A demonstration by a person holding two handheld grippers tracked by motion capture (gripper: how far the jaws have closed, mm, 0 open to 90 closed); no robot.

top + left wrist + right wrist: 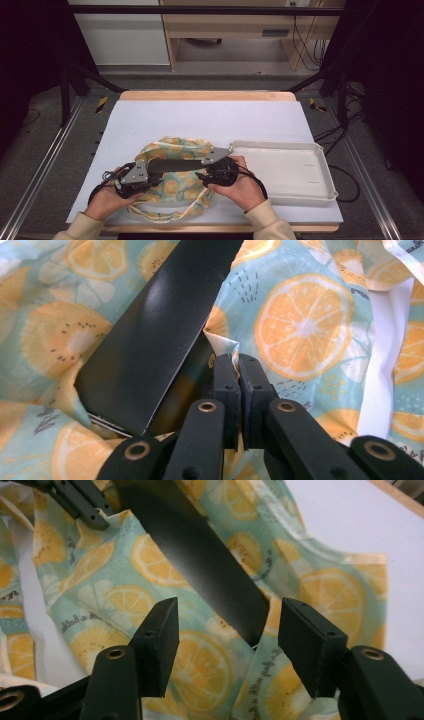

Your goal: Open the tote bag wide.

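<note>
We find the citrus-print cloth bag (175, 185) lying near the front edge of the table (150, 120), just left of the white tray (300, 172). A flat black board (155, 335) lies at the bag's mouth, seemingly partway in. Our left gripper (239, 371) is pressed together, pinching a fold of the bag's edge. Our right gripper (227, 630) stands spread, nothing gripped, with the board's end just beyond its jaws. We judge the loading unfinished: the board's visible length is not yet covered.
</note>
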